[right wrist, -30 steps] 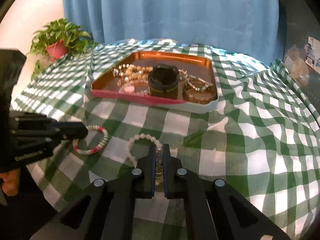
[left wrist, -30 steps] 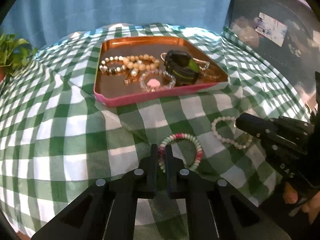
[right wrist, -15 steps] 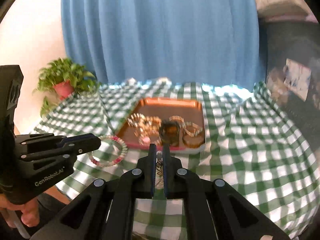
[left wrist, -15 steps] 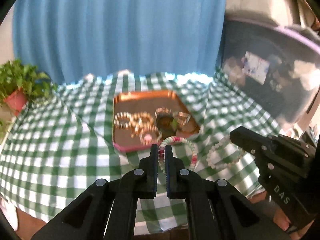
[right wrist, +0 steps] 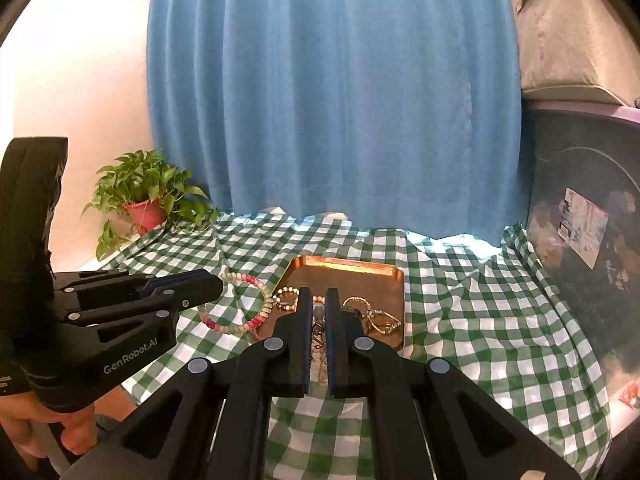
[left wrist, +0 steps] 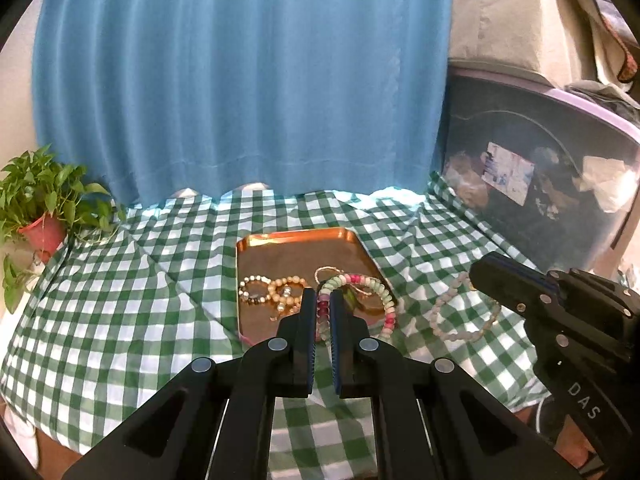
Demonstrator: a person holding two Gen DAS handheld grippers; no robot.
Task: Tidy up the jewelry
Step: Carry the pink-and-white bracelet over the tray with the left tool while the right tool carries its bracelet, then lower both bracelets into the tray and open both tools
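My left gripper [left wrist: 323, 295] is shut on a pink, white and green bead bracelet [left wrist: 385, 300], which hangs in the air high above the table; it also shows in the right wrist view [right wrist: 240, 312]. My right gripper [right wrist: 318, 294] is shut on a pale bead bracelet [left wrist: 460, 316] that dangles from it; in its own view only a few beads [right wrist: 319, 312] show between the fingers. A copper tray [left wrist: 288, 246] with several bracelets sits on the green checked cloth [left wrist: 120, 300] below, also in the right wrist view [right wrist: 344, 270].
A potted plant [left wrist: 40, 216] stands at the table's far left corner. A blue curtain [left wrist: 240, 80] hangs behind. A dark storage bin [left wrist: 540, 184] with a grey box on top stands at the right.
Both grippers have lifted their bracelets off the cloth and risen well above the table. The tray now looks smaller and farther below.
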